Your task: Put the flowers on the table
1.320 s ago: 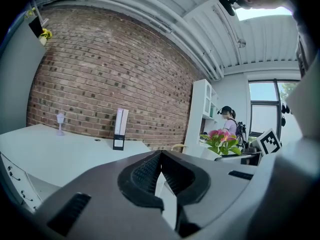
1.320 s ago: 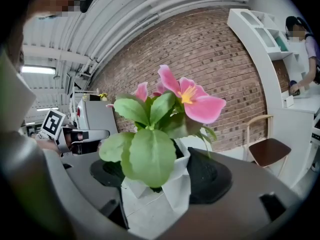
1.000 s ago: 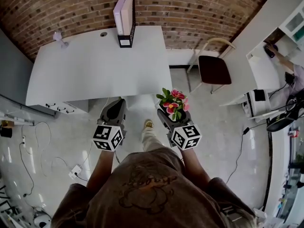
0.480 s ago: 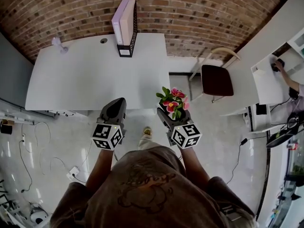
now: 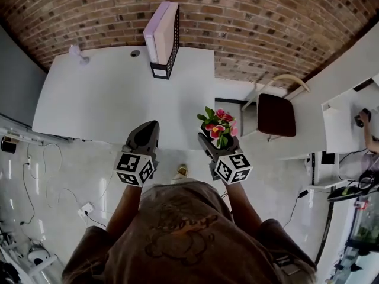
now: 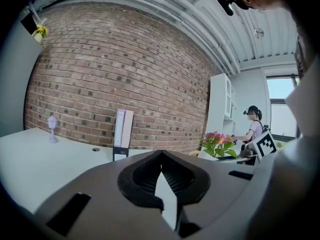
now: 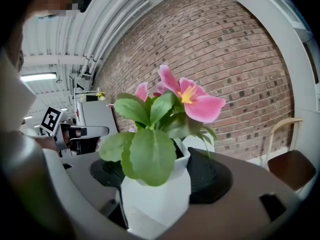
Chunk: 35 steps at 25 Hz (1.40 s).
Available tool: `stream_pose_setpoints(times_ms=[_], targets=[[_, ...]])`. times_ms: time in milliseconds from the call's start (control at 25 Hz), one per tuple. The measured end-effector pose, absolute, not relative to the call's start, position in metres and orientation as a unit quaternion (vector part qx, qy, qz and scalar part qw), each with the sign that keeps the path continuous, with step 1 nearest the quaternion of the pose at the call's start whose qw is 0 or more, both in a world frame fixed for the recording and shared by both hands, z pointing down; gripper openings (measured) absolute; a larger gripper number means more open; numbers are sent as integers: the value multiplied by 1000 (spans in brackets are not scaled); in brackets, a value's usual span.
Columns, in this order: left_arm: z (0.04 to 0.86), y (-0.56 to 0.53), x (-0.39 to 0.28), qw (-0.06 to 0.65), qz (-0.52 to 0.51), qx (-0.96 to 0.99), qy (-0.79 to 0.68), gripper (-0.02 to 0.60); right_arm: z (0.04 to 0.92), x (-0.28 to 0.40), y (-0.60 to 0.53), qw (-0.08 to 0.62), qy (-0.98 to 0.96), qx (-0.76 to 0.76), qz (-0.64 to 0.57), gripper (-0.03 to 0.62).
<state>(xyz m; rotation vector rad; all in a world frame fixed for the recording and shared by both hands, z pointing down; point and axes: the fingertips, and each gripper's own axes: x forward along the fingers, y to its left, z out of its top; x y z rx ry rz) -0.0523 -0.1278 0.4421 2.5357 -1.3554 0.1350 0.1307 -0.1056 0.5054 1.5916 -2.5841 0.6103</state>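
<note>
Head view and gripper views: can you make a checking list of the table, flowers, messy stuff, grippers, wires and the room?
Surface: white table, mostly bare.
Job's things: pink flowers in a white pot, held up, not yet on the table.
Clutter: black file holder and a small ornament at the table's back edge.
Grippers: left gripper shut, empty; right gripper clamped on the pot.
Cables: wires trail on the floor.
Surroundings: brick wall, brown chair, another person far off.

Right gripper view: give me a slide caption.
Right gripper holds a white pot of pink flowers before a brick wall.
</note>
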Motion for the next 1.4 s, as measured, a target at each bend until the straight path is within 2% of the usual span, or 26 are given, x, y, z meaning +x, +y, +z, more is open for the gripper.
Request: stream_pose_setpoints(times_ms=[680,1400], targets=[[454,-173,-50,144,60,869,-469,21,520,130,-169,32,-837,508,199,359],[460,-230,-52,145,76,883,-439,21,566,127,-255,96,-827,528,170,359]])
